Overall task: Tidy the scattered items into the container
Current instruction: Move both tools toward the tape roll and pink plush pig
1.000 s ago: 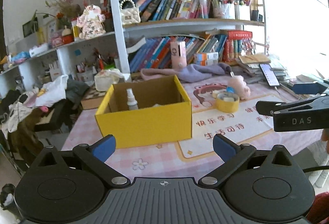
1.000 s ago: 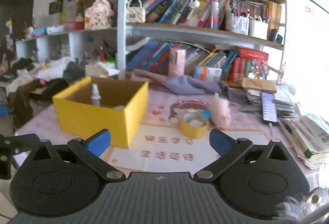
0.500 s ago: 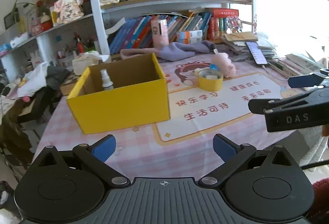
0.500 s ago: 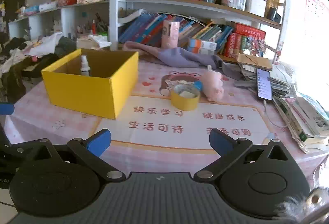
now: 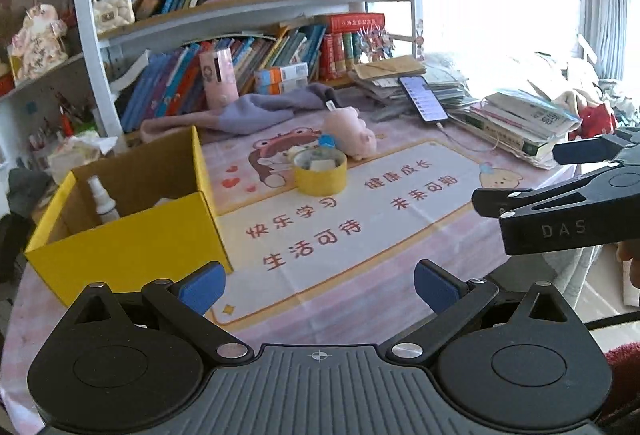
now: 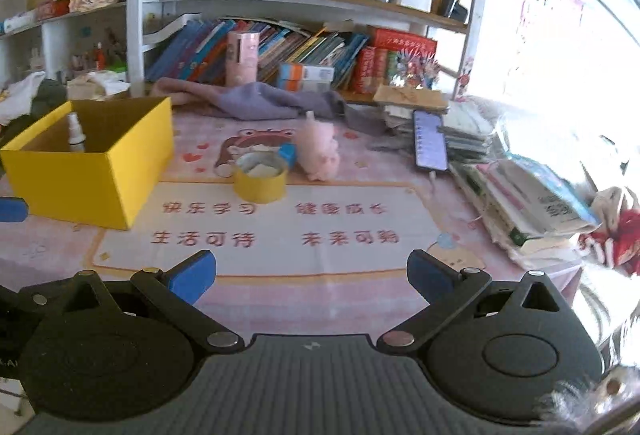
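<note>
The yellow tape roll (image 6: 260,182) is seen flat on the surface, ahead and slightly left of the right gripper (image 6: 311,275), just beside the pink plush toy (image 6: 320,151). Both pairs of fingers are spread and empty; the left gripper (image 5: 320,287) is judged nearer the yellow box (image 5: 132,231).

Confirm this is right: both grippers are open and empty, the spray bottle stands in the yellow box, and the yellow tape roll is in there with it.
Wrong on the tape roll: the right wrist view shows it out on the mat, beside the pink plush toy. The spray bottle does stand in the yellow box, and both grippers, left and right, are open and empty.
</note>
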`<control>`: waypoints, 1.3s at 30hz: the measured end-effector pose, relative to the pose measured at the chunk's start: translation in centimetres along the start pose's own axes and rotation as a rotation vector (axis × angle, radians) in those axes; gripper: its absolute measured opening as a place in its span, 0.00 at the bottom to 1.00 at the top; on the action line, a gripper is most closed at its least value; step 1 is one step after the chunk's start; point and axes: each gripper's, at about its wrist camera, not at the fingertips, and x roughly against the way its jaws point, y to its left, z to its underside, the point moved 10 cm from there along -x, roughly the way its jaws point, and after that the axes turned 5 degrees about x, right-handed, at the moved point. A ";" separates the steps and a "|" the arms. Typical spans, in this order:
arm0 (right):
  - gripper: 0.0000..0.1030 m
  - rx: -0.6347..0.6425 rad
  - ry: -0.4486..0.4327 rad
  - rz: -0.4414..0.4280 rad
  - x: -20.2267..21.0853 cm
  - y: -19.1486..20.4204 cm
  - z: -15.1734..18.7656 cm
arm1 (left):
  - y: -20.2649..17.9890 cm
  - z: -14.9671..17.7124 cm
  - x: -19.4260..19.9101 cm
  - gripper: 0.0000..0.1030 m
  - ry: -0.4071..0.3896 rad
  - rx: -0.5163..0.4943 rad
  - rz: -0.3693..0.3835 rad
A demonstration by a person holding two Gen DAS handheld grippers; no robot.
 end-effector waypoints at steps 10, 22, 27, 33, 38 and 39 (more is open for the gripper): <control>0.99 -0.017 0.040 -0.006 -3.1 -1.9 0.0 | -0.9 -1.1 -3.1 0.99 0.028 -0.023 0.009; 0.98 0.033 0.032 -0.083 -8.4 -1.7 -3.4 | -0.9 -3.3 -7.2 0.99 0.036 -0.004 0.015; 0.98 0.045 0.051 -0.104 -11.4 -2.8 -4.2 | -1.0 -4.3 -9.8 0.99 0.069 0.039 -0.012; 0.98 0.072 0.050 -0.150 -14.6 -4.9 -5.9 | -1.8 -6.6 -12.6 0.99 0.081 0.076 -0.051; 0.98 0.088 0.065 -0.199 -17.2 -6.7 -6.6 | -2.5 -8.5 -15.0 0.98 0.080 0.112 -0.106; 0.98 0.092 0.063 -0.207 -17.5 -7.1 -6.8 | -2.7 -8.9 -15.4 0.98 0.082 0.119 -0.113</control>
